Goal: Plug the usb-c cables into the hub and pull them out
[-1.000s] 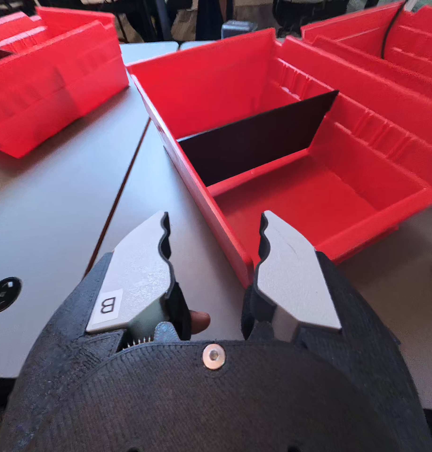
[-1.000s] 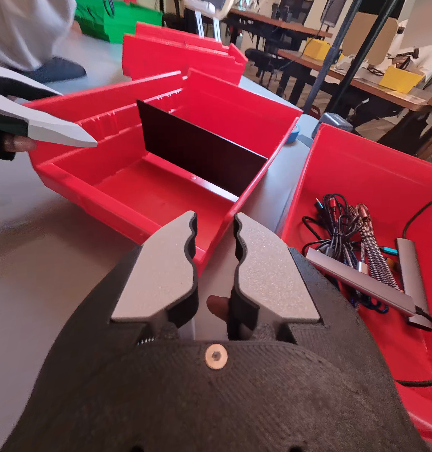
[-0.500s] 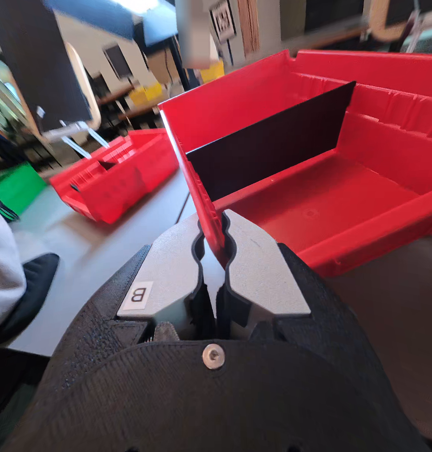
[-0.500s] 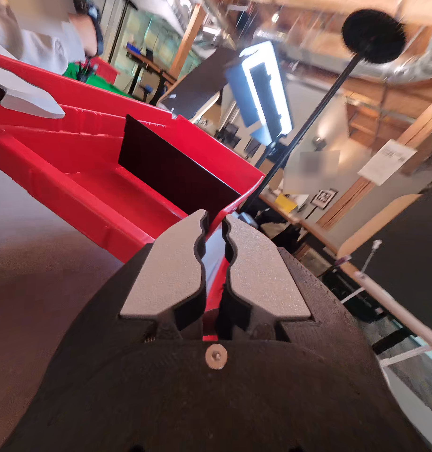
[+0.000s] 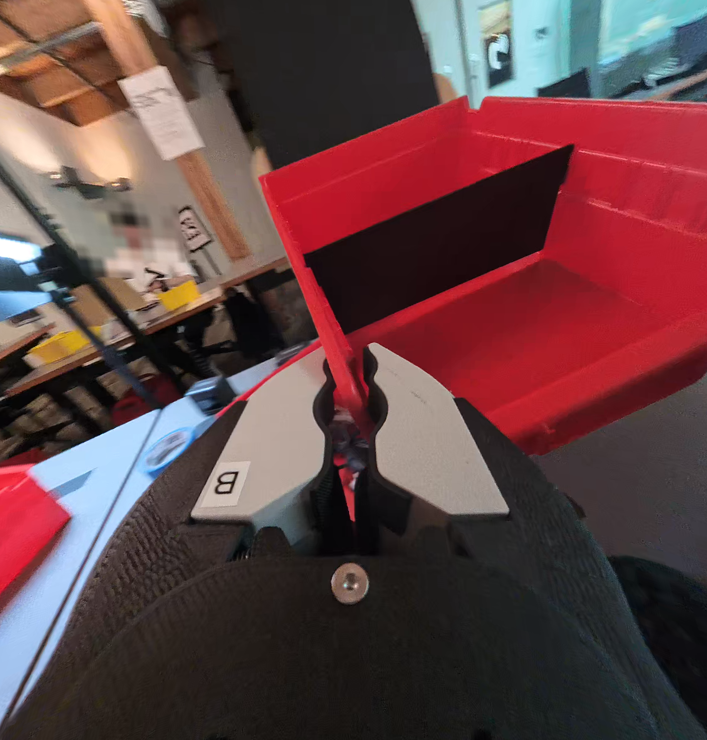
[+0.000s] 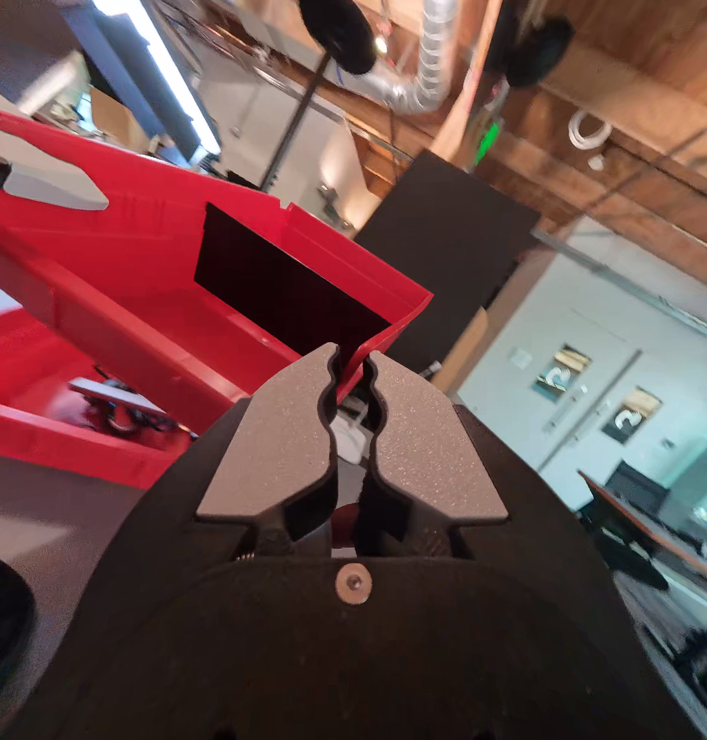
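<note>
Cables (image 6: pixel 135 416) lie untouched below while the empty red bin (image 5: pixel 584 320) is gripped by both tools (image 5: pixel 348 384) (image 6: pixel 351 372), awaiting set-down.

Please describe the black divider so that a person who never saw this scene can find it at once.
Look for the big red bin that the left gripper and the right gripper clamp by its side walls. Across its inside stands the black divider, a flat upright panel, the only dark part in the red plastic.
</note>
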`<state>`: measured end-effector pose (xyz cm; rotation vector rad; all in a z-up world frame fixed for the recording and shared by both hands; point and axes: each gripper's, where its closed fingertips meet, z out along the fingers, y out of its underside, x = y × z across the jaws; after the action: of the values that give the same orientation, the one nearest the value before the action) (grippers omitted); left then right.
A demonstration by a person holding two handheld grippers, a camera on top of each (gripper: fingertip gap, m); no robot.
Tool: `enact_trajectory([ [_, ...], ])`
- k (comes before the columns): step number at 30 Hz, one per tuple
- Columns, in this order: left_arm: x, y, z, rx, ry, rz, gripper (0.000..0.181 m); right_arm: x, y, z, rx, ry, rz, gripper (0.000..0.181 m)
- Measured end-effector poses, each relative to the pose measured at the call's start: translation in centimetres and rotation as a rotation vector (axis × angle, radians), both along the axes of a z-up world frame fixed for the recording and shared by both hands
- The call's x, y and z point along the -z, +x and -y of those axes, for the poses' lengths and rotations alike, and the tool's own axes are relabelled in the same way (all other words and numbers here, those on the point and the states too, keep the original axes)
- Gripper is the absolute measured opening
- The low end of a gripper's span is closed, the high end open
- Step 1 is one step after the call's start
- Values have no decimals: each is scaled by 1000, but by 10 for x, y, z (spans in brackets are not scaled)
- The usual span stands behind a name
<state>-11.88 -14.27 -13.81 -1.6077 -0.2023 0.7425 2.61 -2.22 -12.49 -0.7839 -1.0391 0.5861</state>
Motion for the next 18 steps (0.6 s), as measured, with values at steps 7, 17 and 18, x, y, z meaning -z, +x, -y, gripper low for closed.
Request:
enact_trajectory([
  [7, 27, 63, -130, 219, -141, -41, 12, 31, 80, -104, 191, -139, -4, 8],
  [17, 103, 102, -212, 341, -271, 52, 13, 83, 121, -172, 290, -163, 105, 8],
  [18, 108, 103, -213, 346, -289, 57, 13, 89, 121, -175, 286, -163, 125, 8],
])
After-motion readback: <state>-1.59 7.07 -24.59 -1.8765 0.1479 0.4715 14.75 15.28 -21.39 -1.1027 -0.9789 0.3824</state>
